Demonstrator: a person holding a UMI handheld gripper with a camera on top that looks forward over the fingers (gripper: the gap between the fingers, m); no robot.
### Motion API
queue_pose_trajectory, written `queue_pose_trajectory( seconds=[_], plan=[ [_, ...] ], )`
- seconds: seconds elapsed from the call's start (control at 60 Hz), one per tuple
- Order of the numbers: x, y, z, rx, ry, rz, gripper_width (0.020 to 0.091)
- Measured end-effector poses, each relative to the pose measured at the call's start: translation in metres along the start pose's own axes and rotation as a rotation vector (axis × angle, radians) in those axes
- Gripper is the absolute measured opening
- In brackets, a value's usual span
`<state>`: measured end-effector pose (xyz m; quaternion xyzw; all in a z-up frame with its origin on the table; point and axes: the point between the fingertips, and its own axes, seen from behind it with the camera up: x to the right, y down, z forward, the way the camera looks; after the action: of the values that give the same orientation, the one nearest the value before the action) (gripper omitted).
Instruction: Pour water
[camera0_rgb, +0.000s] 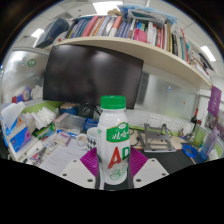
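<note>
- A white bottle (115, 142) with a green cap (113, 102) and green-and-red lettering stood upright between my fingers, close in front of me; it was opaque, so I could not tell what it held or how full it was.
- Beyond the bottle the desk (60, 150) was crowded with papers, boxes and small items; a dark monitor (95, 75) stood behind them, and above it a shelf (130, 45) carried a row of books (135, 25); nothing stood between me and the bottle.
- My gripper (115, 165) had its purple pads (90, 162) at either side of the bottle's lower body, seemingly pressed against it; the fingers were apart only by the bottle's width, clamped on it.
</note>
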<state>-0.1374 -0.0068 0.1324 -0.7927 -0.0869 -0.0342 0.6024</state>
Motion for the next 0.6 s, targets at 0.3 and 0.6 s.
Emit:
queue_pose_trajectory(
  seconds=[0.3,0.6],
  plan=[
    [0.083,-0.008,0.065,-0.157,0.011,-0.695,0.0374],
    [0.096,-0.012,0.116,-0.263,0.004,-1.283,0.0374]
  ],
)
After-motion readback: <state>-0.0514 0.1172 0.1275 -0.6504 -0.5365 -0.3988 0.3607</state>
